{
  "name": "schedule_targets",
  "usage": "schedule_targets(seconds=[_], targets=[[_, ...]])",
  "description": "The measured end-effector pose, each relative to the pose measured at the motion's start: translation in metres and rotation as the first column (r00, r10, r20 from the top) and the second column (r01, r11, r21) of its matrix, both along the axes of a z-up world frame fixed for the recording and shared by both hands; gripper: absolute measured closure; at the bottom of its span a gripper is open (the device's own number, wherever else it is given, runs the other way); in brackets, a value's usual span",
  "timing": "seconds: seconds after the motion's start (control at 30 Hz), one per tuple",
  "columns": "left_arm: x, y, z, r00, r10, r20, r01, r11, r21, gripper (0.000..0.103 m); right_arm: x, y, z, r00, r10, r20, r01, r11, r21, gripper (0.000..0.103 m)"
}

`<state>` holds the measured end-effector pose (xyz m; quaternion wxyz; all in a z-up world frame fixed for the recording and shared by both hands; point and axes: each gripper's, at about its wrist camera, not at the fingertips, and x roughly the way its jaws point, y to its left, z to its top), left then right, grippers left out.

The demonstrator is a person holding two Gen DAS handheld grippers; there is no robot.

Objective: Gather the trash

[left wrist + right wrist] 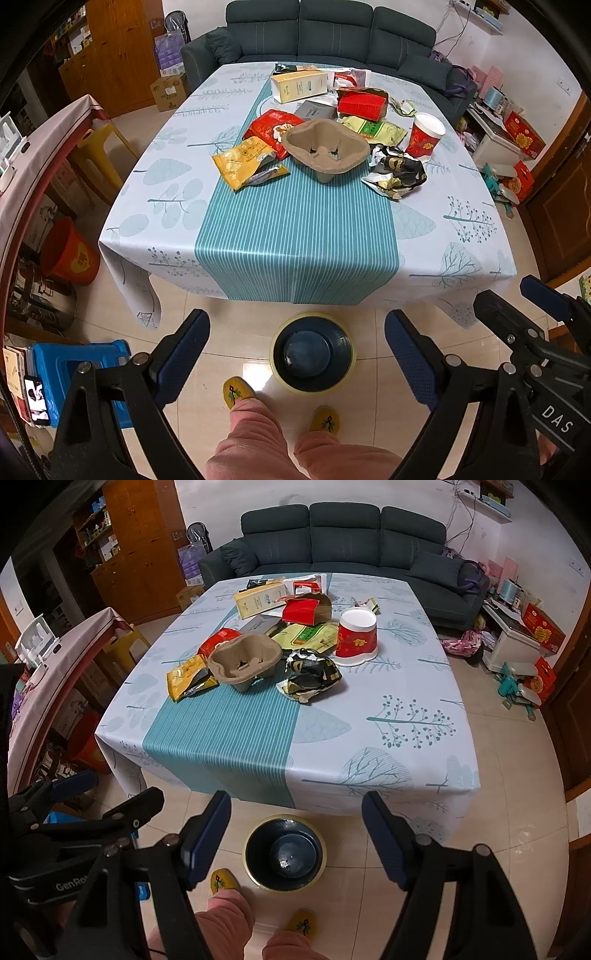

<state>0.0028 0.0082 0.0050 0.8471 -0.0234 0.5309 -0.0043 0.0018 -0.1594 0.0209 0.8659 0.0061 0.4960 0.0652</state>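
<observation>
Trash lies in a heap on the far half of the table: a brown pulp cup carrier, a yellow snack bag, a crumpled black-and-gold wrapper, a red paper cup, a red carton and a cream box. A dark bin with a yellow rim stands on the floor at the table's near edge. My left gripper and right gripper are both open and empty, held above the bin, well short of the trash.
The person's legs and yellow slippers are just behind the bin. A blue stool and a red bucket stand to the left. A dark sofa is behind the table. Boxes and clutter lie at the right.
</observation>
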Motion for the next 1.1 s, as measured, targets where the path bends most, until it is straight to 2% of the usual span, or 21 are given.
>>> schedule_targets(seconds=[0.67,0.9,1.1], targets=[[0.006,0.008,0.004,1.000,-0.001,-0.002,0.001,1.000,0.009,0.008,0.002,0.008,0.003,1.000,-0.001,0.003,0.001,1.000,0.016,0.029],[0.023,0.030,0.019,1.000,-0.012,0.015,0.012,0.999,0.032,0.008,0.015,0.024,0.011,1.000,-0.013,0.016,0.013,0.999,0.043,0.029],[0.057,0.057,0.024,1.000,-0.021,0.011,0.020,0.999,0.024,0.008,0.037,0.040,0.019,0.998,-0.044,0.037,0.042,0.998,0.054,0.030]])
